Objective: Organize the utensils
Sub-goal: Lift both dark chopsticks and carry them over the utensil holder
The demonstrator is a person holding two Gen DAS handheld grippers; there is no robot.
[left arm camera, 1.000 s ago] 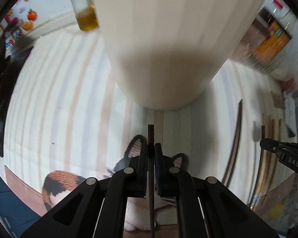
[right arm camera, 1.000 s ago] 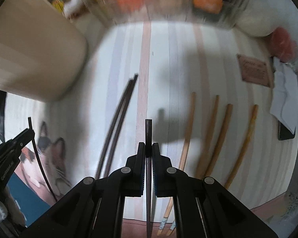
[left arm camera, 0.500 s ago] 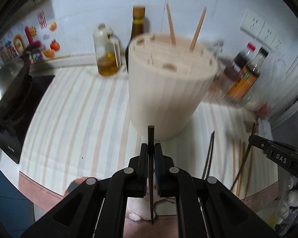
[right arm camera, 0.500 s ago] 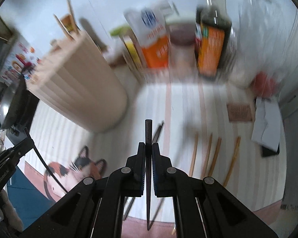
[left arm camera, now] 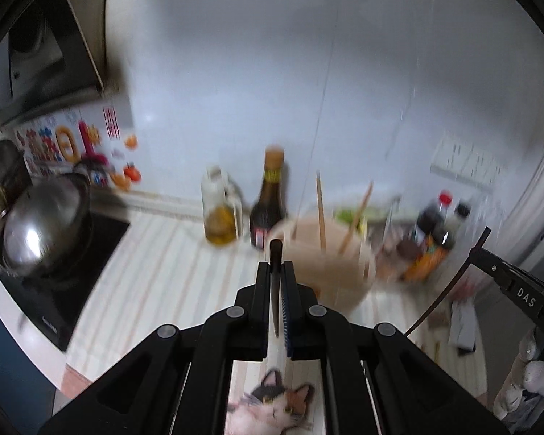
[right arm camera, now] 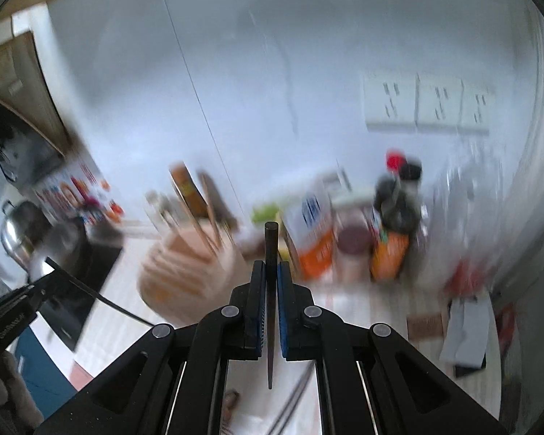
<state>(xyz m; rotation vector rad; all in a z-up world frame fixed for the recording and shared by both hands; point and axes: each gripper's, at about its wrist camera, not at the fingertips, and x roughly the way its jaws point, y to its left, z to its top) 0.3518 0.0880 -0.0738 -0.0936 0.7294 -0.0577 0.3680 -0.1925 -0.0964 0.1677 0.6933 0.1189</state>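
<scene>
Left gripper (left arm camera: 276, 282) clamped on a dark chopstick (left arm camera: 275, 279) — tip pointing toward blurred wooden holder (left arm camera: 326, 264) with two light chopsticks (left arm camera: 321, 210) upright. Right gripper (left arm camera: 489, 253) at the edge, pinching another dark chopstick (left arm camera: 449, 286).

Bottles (left arm camera: 266, 199) crowd behind holder (left arm camera: 326, 257); striped counter (left arm camera: 156, 272) leftward open

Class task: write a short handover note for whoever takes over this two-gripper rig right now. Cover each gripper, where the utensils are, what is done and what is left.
Left gripper: shut on a dark chopstick, raised over the counter.
Right gripper: shut on another dark chopstick, also raised.
Holder: round, pale wood, ahead of both grippers, with two light chopsticks already standing in it.
Done: both dark chopsticks picked up.
Left: put both into the holder. The frames are blurred, so check the striped counter for more.
</scene>
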